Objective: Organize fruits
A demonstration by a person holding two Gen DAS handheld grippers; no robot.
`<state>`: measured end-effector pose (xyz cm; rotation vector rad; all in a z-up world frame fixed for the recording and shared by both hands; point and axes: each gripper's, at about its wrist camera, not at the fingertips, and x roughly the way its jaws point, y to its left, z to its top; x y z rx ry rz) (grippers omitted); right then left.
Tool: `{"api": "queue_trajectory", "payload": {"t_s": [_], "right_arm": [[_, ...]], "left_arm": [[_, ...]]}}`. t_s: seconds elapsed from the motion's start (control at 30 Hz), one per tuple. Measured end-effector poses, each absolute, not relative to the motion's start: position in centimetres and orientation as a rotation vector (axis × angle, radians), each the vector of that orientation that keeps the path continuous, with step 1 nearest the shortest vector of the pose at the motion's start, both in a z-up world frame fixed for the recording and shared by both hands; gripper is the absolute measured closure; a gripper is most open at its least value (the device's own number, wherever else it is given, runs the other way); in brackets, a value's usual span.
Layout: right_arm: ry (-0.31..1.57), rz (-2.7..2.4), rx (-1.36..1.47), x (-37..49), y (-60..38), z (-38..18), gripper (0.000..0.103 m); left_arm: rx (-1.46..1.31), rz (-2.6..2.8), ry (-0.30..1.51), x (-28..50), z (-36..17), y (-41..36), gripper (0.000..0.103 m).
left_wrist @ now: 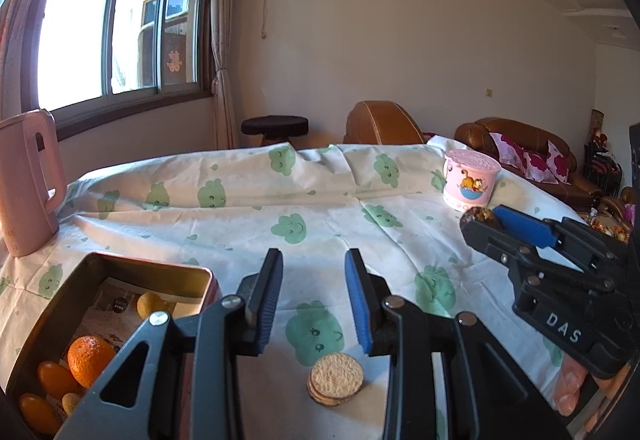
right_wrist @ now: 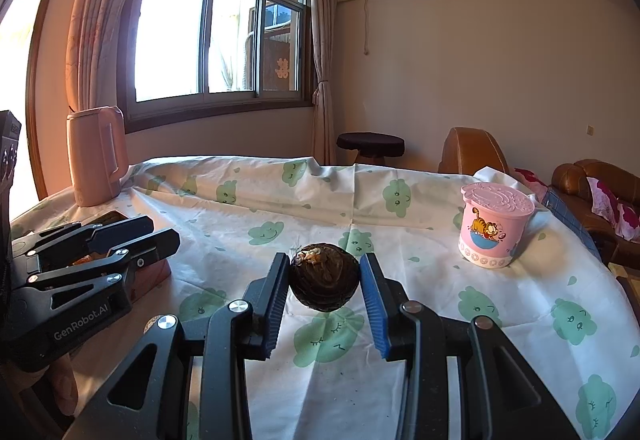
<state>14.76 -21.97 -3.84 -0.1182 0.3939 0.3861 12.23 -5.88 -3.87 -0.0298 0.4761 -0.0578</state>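
Observation:
A dark brown round fruit (right_wrist: 325,277) sits between the fingertips of my right gripper (right_wrist: 325,272), whose jaws close on its sides and hold it above the tablecloth. From the left wrist view the same fruit (left_wrist: 478,218) shows at the tip of the right gripper (left_wrist: 486,222). My left gripper (left_wrist: 314,268) is open and empty above the cloth, just right of a metal tin (left_wrist: 188,274). The tin holds an orange (left_wrist: 90,360), several small orange fruits (left_wrist: 56,380) and a yellow fruit (left_wrist: 150,304).
A stack of round crackers (left_wrist: 336,380) lies on the cloth below the left gripper. A pink lidded cup (right_wrist: 494,226) stands at the right. A pink kettle (right_wrist: 98,156) stands at the far left. Sofas and a stool stand beyond the table.

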Motion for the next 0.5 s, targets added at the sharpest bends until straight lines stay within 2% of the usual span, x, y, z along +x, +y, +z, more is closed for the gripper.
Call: {"api": "queue_trajectory", "payload": {"t_s": [0.03,0.17,0.5], "right_arm": [[0.393,0.386,-0.117,14.7,-22.0,-3.8,0.065],[0.386,0.389,-0.108,14.8,-22.2,-3.8,0.065],[0.379,0.398,-0.109,14.6,-22.2,-3.8,0.065]], "left_arm": [[-0.035,-0.068,0.496,12.0,-4.0,-5.8,0.067],[-0.008,-0.091,0.583,11.4,-4.9,-5.9,0.042],[0.067,-0.113,0.783,13.1,-7.4,-7.3,0.044]]}}
